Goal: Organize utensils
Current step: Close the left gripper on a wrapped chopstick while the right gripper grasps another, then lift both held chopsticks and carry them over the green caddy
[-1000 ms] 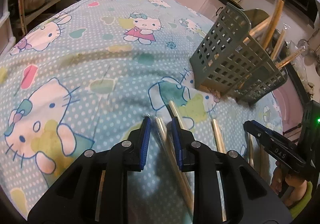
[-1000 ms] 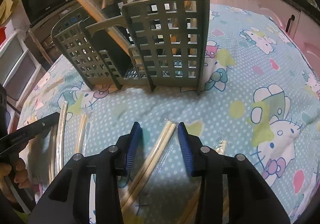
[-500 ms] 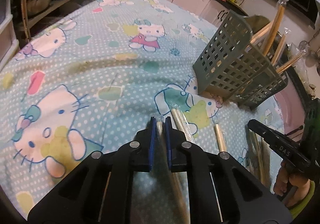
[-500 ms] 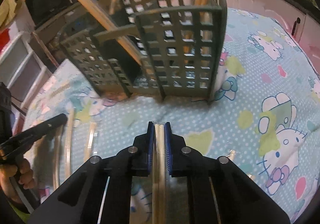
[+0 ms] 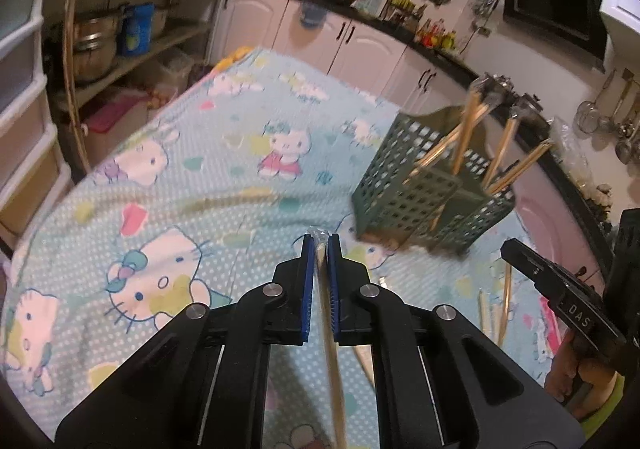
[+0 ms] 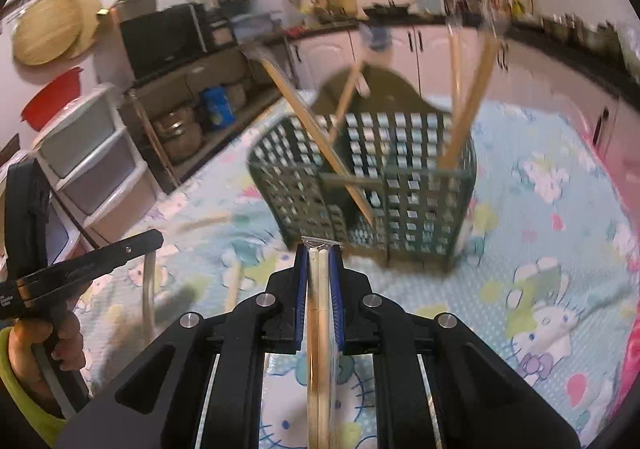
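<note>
My left gripper is shut on a plastic-wrapped pair of chopsticks, held above the cartoon-cat tablecloth. My right gripper is shut on another wrapped pair of chopsticks, also lifted off the cloth. A green lattice utensil basket stands ahead of both, with several wrapped chopstick pairs leaning out of it. More wrapped pairs lie flat on the cloth. Each view shows the other gripper at its edge.
A hand holds the left gripper's handle at the right wrist view's left edge. White plastic drawers stand left of the table; shelves with pots and kitchen cabinets lie beyond it.
Both grippers closed on a wrapped chopstick pair lying on the cloth, then rose with it. The basket now sits lower and farther off in both views.
</note>
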